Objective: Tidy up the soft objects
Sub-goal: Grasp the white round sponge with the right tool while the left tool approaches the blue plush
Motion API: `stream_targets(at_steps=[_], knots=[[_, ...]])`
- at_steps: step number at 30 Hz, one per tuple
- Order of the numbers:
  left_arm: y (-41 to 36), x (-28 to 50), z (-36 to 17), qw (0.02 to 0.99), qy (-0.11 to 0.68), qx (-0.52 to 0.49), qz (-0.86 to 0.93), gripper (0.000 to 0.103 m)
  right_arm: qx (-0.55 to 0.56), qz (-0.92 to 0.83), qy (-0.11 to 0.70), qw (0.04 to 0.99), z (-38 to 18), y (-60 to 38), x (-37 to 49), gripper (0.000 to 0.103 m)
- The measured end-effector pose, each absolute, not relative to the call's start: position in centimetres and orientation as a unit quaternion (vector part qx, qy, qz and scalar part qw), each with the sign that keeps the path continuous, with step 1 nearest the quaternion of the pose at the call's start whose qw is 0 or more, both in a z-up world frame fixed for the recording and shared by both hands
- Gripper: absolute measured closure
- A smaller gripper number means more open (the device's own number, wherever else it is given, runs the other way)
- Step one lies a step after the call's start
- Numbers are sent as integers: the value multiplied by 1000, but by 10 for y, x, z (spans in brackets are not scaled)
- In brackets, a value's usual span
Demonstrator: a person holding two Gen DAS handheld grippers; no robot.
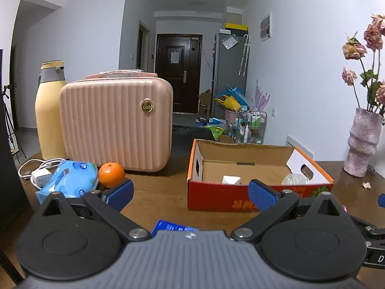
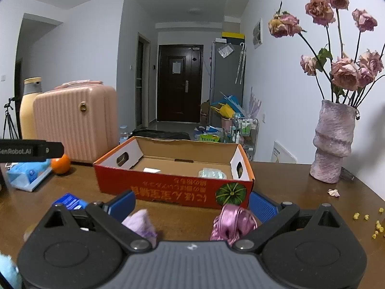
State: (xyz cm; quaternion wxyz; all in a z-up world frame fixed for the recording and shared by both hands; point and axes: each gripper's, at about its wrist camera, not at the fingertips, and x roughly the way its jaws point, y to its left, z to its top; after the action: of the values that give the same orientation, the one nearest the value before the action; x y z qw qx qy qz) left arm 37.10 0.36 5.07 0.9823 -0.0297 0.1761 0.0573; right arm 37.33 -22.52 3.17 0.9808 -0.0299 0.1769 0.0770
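An open orange-red cardboard box (image 1: pixel 240 198) (image 2: pixel 173 189) stands on the wooden table (image 1: pixel 156 187) (image 2: pixel 288 180). Inside lie a small white item (image 1: pixel 231 180) (image 2: pixel 151 170) and a clear plastic-wrapped bundle (image 1: pixel 294 179) (image 2: pixel 213 174). My left gripper (image 1: pixel 191 195) is open and holds nothing, just in front of the box. My right gripper (image 2: pixel 192 206) is open too. Below it, on the table, a shiny pink scrunchie (image 2: pixel 233 221) lies by the right finger and a pale purple cloth (image 2: pixel 142 224) by the left finger. A blue tissue pack (image 1: pixel 69 178) (image 2: pixel 26 173) lies at the left.
A pink ribbed case (image 1: pixel 115 122) (image 2: pixel 74 125), a yellow flask (image 1: pixel 49 115), an orange (image 1: pixel 111 174) (image 2: pixel 60 165) and a white charger (image 1: pixel 41 177) stand at the back left. A vase of dried roses (image 1: pixel 363 142) (image 2: pixel 334 142) is on the right. A small blue packet (image 1: pixel 173 226) (image 2: pixel 71 201) lies near.
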Motion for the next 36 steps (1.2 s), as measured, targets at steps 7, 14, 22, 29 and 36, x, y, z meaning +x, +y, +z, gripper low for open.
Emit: stream_targets(at_steps=[7, 14, 22, 29, 36], knots=[[8, 335, 49, 983, 176, -26, 45, 0, -36, 86, 173, 980, 24, -221, 335, 2], [6, 298, 40, 985, 171, -12, 36, 0, -35, 95, 176, 979, 14, -220, 303, 1], [8, 267, 25, 982, 184, -13, 24, 0, -35, 109, 172, 978, 5, -221, 270, 0], [19, 247, 14, 979, 200, -27, 24, 0, -55, 105, 193, 974, -9, -215, 252, 0], [22, 233, -1, 973, 227, -21, 22, 0, -65, 113, 246, 960, -29, -209, 251, 1]])
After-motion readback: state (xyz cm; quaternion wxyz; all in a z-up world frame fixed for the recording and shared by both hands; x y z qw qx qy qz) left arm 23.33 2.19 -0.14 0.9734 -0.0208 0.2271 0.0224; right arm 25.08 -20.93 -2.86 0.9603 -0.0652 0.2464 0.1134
